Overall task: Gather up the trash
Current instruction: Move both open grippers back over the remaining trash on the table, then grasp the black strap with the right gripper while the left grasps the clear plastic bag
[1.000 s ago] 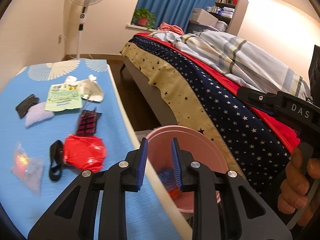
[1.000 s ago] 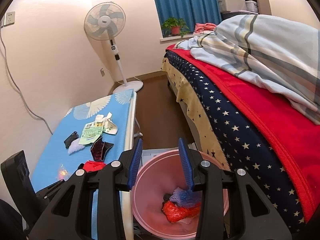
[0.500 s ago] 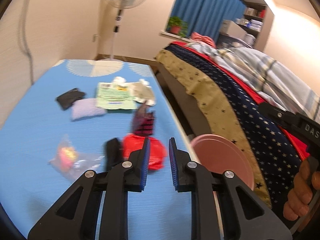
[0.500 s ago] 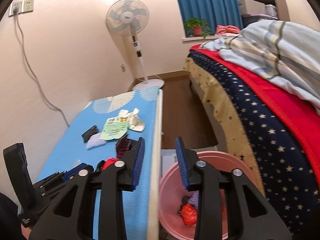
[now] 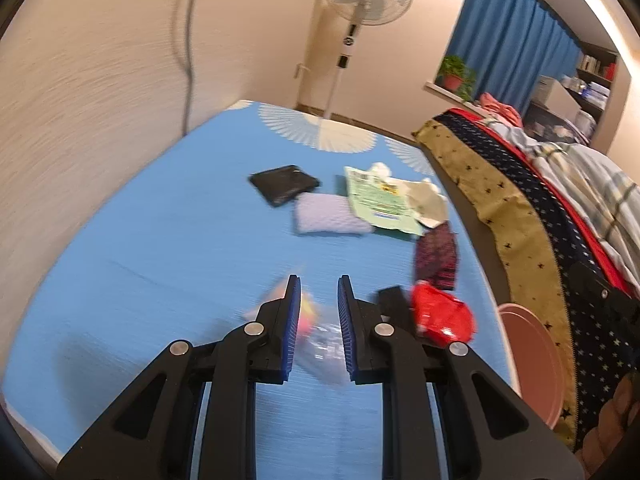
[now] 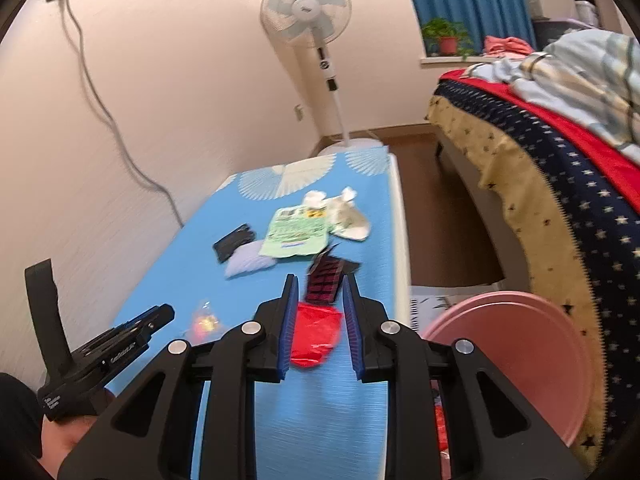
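Observation:
Trash lies on a blue table (image 5: 168,240): a clear plastic bag with orange and yellow bits (image 5: 320,340), a red crumpled wrapper (image 5: 442,316), a dark red wrapper (image 5: 436,256), a green leaflet (image 5: 378,200), a lilac pouch (image 5: 326,216) and a black packet (image 5: 284,184). My left gripper (image 5: 318,292) is open and empty just above the clear bag. My right gripper (image 6: 318,292) is open and empty over the red wrapper (image 6: 316,332). The pink bin (image 6: 520,356) stands beside the table's right edge.
A bed with a starred cover (image 6: 560,168) runs along the right, with a strip of brown floor between it and the table. A standing fan (image 6: 316,40) is at the table's far end. A cable (image 6: 108,112) hangs on the left wall.
Both grippers have swung left from above the pink bin to above the table. The left one now hangs over the clear bag, the right one over the red wrapper.

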`<state>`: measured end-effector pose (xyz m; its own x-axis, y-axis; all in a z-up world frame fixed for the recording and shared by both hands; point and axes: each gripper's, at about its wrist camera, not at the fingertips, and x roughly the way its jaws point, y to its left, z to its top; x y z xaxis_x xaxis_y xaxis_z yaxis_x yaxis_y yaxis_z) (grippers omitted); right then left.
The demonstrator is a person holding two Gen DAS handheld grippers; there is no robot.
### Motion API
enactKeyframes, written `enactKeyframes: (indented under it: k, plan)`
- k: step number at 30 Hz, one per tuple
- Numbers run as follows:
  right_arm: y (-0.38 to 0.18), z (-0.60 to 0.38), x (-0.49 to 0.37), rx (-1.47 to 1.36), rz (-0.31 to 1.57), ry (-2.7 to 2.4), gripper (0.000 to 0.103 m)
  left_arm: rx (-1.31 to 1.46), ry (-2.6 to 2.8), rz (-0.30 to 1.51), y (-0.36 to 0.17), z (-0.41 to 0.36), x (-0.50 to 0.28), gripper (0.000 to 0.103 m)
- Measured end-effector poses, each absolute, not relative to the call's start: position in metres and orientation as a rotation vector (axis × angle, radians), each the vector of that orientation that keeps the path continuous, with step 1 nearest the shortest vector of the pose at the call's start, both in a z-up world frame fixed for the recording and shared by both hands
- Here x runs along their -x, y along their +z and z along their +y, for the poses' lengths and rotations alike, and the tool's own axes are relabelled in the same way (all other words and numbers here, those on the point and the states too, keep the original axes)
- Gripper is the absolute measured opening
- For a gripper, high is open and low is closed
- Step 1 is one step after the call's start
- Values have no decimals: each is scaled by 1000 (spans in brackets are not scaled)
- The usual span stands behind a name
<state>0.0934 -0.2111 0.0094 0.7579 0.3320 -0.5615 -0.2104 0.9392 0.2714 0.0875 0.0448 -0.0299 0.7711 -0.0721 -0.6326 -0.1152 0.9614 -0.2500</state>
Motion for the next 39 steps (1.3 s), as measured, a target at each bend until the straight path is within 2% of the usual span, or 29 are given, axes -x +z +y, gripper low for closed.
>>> enactKeyframes:
  k: [9,11,13,21,22,26,35,36,37,39]
  plan:
    - [-15,-169,-101,-174,693,390,23,368,61,743,-56,71,-109,21]
    - [-21,-163,-102,-170,705,401,23,370,55,751,-61,71,-114,30]
    - [-25,-159,-103,-169,716,410,23,359,50,758,-65,68,-118,34]
    - [-39,-137,-109,-136,752,451,25,359,47,820,-80,67,-130,34]
    - [-42,-134,-110,-126,759,454,25,365,42,827,-82,68,-131,34]
    - [-54,-121,-114,-102,794,460,25,369,56,830,-82,74,-130,19]
    - [-73,-100,-116,-19,843,447,23,379,133,804,-72,91,-121,11]
    - [-73,-99,-115,-12,841,448,19,378,138,799,-71,92,-121,11]
    - [-73,-98,-115,-4,840,449,8,377,141,795,-70,93,-120,11]
    - [-71,-97,-113,6,832,455,4,372,146,786,-67,93,-120,11]
